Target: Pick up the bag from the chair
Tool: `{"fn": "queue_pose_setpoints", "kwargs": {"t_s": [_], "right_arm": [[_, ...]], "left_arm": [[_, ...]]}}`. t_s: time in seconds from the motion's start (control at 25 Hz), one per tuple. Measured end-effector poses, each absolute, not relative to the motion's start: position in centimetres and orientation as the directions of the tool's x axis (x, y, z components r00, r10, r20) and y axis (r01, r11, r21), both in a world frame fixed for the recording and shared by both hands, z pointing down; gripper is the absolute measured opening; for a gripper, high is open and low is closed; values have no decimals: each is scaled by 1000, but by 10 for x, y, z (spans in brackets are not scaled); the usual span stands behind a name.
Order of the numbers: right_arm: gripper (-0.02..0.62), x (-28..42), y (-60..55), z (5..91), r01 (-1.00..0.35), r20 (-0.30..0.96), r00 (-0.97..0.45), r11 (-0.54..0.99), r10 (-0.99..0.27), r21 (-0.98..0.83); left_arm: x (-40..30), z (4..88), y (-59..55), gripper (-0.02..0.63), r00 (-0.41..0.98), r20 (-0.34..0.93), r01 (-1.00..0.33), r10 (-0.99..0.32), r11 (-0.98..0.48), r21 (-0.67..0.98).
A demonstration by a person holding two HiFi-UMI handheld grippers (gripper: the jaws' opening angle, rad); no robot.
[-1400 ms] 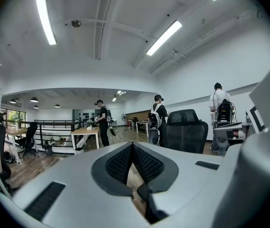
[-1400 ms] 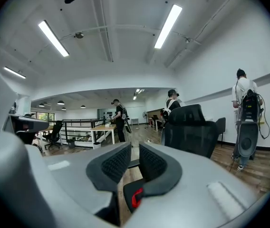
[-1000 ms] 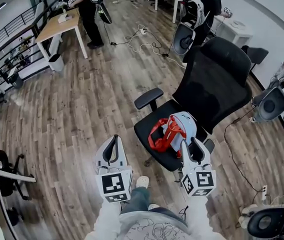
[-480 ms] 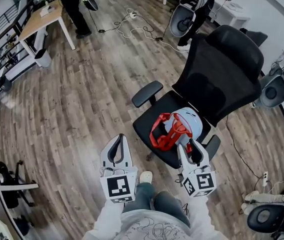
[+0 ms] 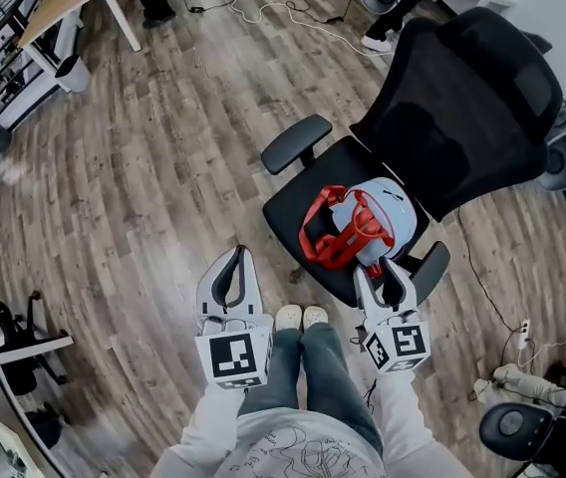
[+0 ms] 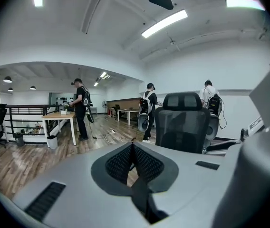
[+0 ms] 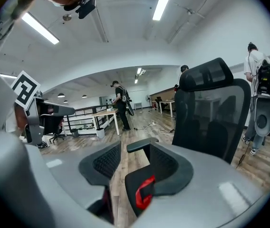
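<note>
- So the person is stepping in closer than a second ago, and the office chair [image 5: 462, 98] is filling more of the head view.
- The blue bag [image 5: 381, 217] is lying on the seat, untouched.
- The right hand-held gripper [image 5: 381, 275] is hovering at the seat's front edge, jaws apart, the bag's red straps [image 5: 338, 242] just ahead.
- The left hand-held gripper [image 5: 235, 259] is hanging over the floor [image 5: 163, 167], jaws together, empty.
- I'd say the reach is just starting.

Seat [image 5: 291, 215] front open; armrests [image 5: 296, 142] flank bag [image 5: 371, 217]; backrest [image 5: 472, 98] walls far side.
</note>
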State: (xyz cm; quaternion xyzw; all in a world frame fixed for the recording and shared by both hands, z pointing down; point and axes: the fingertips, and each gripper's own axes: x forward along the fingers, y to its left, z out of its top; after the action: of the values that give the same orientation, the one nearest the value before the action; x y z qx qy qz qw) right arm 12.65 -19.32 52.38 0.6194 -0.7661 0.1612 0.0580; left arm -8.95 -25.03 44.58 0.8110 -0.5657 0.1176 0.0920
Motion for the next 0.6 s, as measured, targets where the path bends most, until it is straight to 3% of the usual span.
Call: {"fn": "queue_pose_setpoints", "kwargs": {"t_s": [0.6], "right_arm": [[198,160,-211,661,-968,486,-240,171,-841,-182]], "left_arm": [[-56,524,-247,5,331,417,-938,-847,-343,47]]}}
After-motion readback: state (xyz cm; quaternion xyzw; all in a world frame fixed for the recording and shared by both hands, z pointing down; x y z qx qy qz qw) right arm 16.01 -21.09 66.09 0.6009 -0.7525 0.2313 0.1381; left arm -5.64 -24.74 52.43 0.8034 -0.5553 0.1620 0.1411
